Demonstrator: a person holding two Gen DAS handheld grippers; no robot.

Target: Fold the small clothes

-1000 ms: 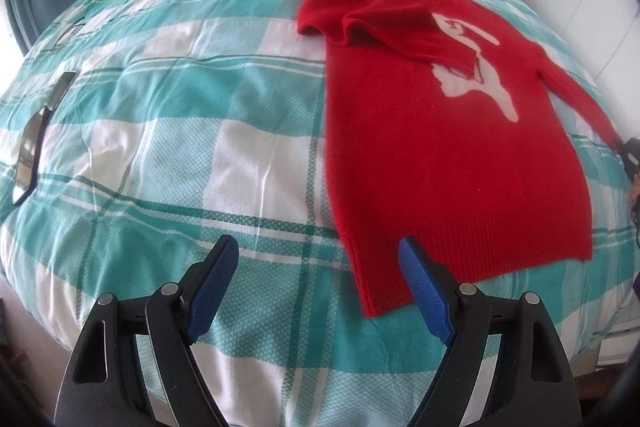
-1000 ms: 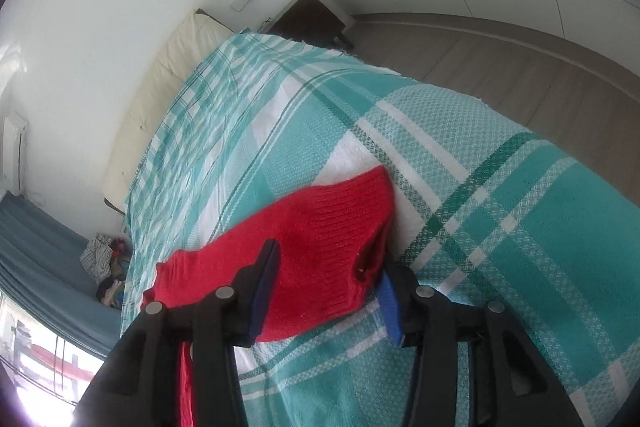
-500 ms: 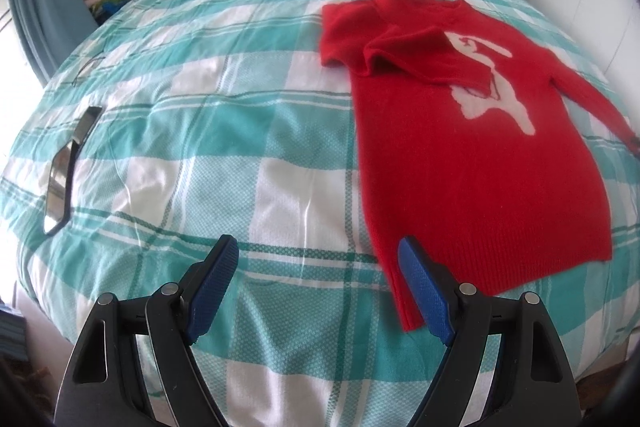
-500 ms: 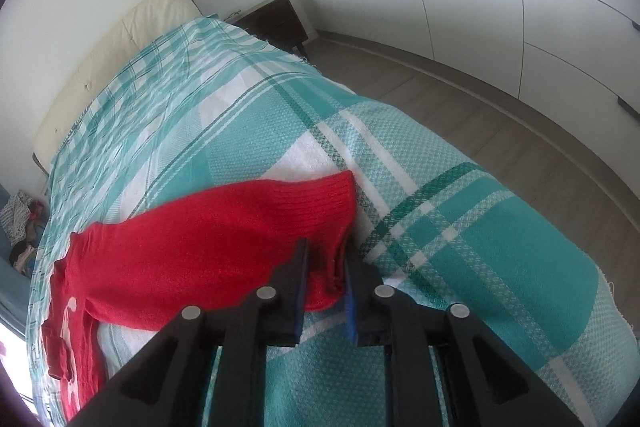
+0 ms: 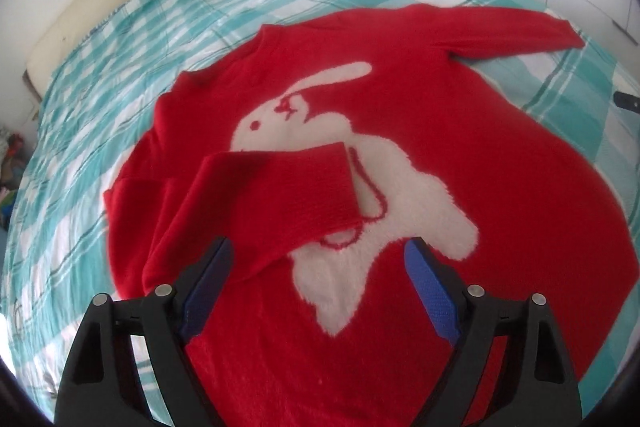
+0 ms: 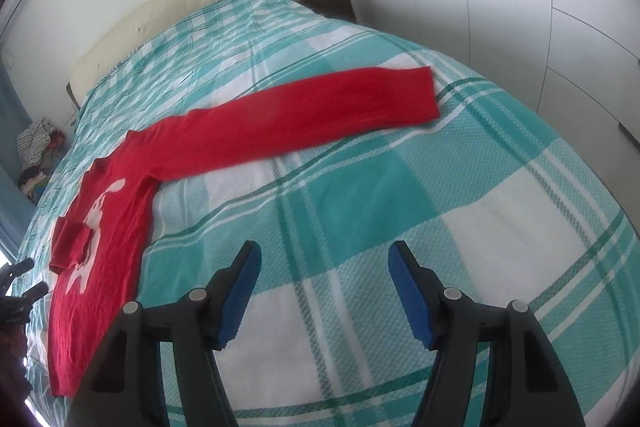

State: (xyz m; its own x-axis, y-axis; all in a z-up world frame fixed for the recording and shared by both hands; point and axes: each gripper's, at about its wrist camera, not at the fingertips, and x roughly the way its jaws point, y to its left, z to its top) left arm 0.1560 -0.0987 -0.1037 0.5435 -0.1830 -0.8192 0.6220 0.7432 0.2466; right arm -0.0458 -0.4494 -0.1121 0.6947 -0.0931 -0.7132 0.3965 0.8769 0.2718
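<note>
Left gripper (image 5: 316, 279): black plastic arms, blue textured pads (image 5: 430, 293), silver round screws. Right gripper (image 6: 324, 287): same black frame, blue pads (image 6: 408, 297), silver screws near each finger base.

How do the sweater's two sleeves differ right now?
The folded sleeve lies across the sweater's chest, covering part of the white rabbit; the straight sleeve stretches flat onto the checked bedspread. Both are red with ribbed cuffs, and neither is gripped.
</note>
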